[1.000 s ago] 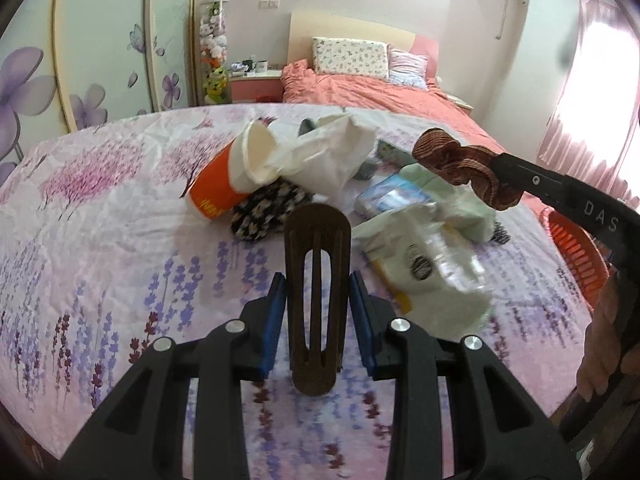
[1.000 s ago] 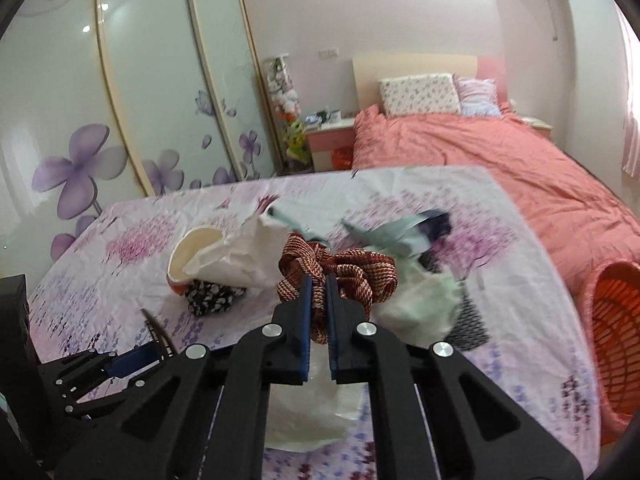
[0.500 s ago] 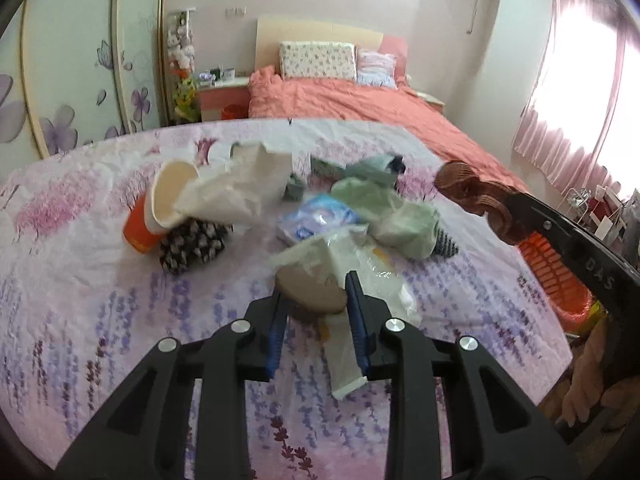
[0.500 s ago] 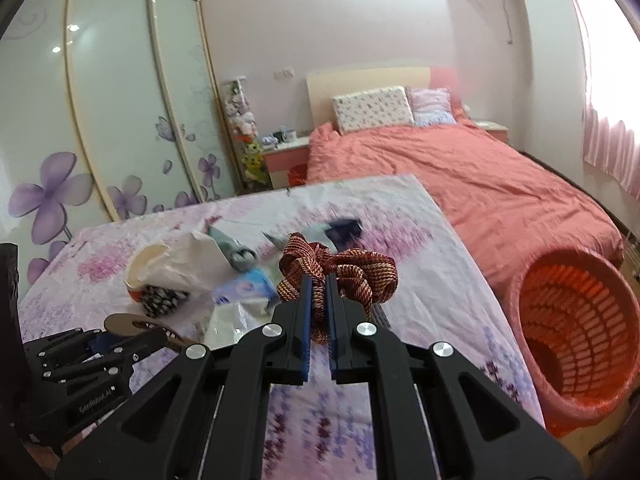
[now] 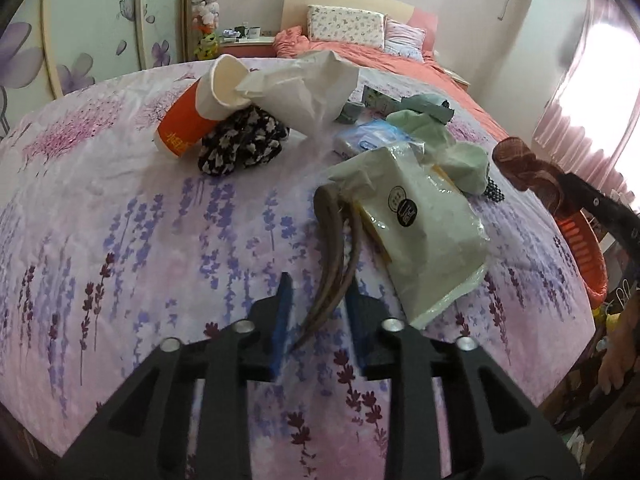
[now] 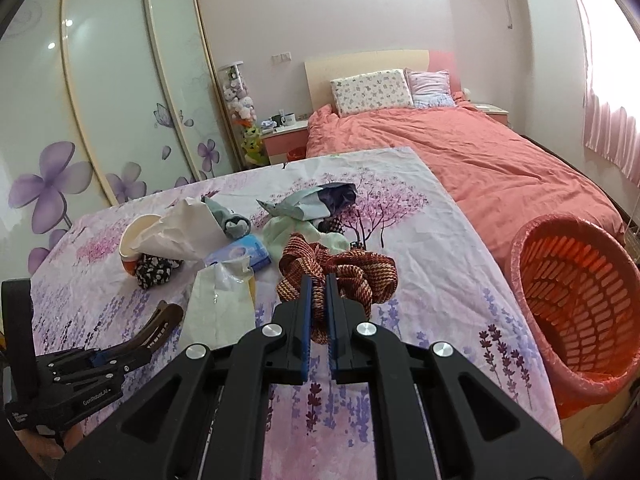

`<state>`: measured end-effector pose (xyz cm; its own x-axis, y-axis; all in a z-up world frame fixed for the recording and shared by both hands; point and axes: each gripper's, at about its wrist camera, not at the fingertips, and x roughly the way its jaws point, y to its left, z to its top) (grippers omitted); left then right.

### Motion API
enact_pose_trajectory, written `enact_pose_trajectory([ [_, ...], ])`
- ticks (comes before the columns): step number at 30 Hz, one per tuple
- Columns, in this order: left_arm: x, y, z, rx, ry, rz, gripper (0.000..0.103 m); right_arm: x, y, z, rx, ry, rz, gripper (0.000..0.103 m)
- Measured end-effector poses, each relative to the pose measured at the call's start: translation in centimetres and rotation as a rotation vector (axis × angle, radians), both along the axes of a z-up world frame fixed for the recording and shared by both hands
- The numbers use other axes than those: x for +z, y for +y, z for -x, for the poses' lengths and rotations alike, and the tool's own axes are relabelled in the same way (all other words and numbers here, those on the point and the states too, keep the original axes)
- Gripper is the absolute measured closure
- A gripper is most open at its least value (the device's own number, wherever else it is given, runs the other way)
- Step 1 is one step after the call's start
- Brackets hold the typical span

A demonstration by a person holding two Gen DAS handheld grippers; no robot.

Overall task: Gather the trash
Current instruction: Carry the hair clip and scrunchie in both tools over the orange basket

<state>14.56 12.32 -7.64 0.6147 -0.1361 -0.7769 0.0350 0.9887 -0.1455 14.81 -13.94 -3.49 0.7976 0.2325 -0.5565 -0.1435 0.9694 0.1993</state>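
My right gripper [image 6: 317, 294] fingers clench a red scrunchie [image 6: 340, 276]; my left gripper [image 5: 316, 304] grasps a brown hair clip [image 5: 334, 256].

A bed [image 6: 480, 160] under a coral quilt is standing by the far wall, with a flowered pillow [image 6: 372, 91] and a pink striped pillow [image 6: 430, 83] leaning on the headboard [image 6: 360, 62]. Beside it a pink nightstand [image 6: 286, 140] is carrying mugs. A clear tube of plush toys [image 6: 238, 96] is rising next to the wardrobe doors [image 6: 100, 100], which are showing purple flowers. Pink curtains [image 6: 608, 136] are glowing at the window.
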Motion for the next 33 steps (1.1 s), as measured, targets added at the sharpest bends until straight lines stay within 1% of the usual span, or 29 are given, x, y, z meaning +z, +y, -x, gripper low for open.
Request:
enact_pose_trajectory([
  [3, 0.2, -0.7, -0.6, -0.010, -0.015, -0.029, 0.061, -0.1, -0.2, 0.0, -0.005, 0.006, -0.006, 0.096],
  [7, -0.2, -1.7, -1.9, -0.019, -0.002, -0.055, 0.062, 0.0, -0.4, 0.0, -0.009, 0.008, -0.007, 0.096],
  [9, -0.6, -1.8, -2.6, -0.015, 0.016, -0.058, 0.073, 0.0, -0.5, 0.0, -0.010, 0.009, -0.010, 0.096],
  [10, -0.6, -1.9, -2.7, -0.011, 0.008, -0.065, 0.074, 0.1, -0.6, 0.0, -0.010, 0.009, -0.012, 0.096],
  [12, -0.6, -1.8, -3.1, -0.011, 0.005, -0.076, 0.089, 0.1, -0.7, 0.0, -0.010, 0.011, -0.015, 0.096],
  [14, -0.5, -1.3, -3.2, -0.010, 0.011, -0.036, 0.089, 0.1, -0.9, 0.1, -0.012, 0.010, -0.017, 0.096],
  [15, -0.3, -1.1, -3.2, -0.009, 0.007, -0.032, 0.089, 0.2, -1.1, 0.2, -0.012, 0.008, -0.019, 0.096],
  [18, 1.2, -0.9, -2.8, -0.004, -0.028, -0.038, 0.089, 0.6, -1.6, 0.5, -0.018, -0.007, -0.027, 0.096],
  [20, 2.7, -1.0, -2.5, -0.009, -0.054, -0.029, 0.089, 1.0, -2.0, 0.5, -0.027, -0.017, -0.035, 0.096],
  [23, 5.6, -2.2, -2.1, -0.033, -0.111, -0.041, 0.089, 1.6, -3.1, 0.7, -0.049, -0.037, -0.049, 0.096],
  [28, 9.5, -6.2, -1.9, -0.105, -0.198, -0.084, 0.089, 2.7, -5.0, 1.3, -0.101, -0.072, -0.069, 0.096],
  [31, 11.1, -9.1, -2.1, -0.159, -0.228, -0.081, 0.089, 3.2, -6.5, 1.5, -0.141, -0.092, -0.074, 0.096],
  [33, 11.6, -10.9, -2.3, -0.193, -0.237, -0.073, 0.089, 3.5, -7.7, 1.9, -0.168, -0.105, -0.080, 0.096],
])
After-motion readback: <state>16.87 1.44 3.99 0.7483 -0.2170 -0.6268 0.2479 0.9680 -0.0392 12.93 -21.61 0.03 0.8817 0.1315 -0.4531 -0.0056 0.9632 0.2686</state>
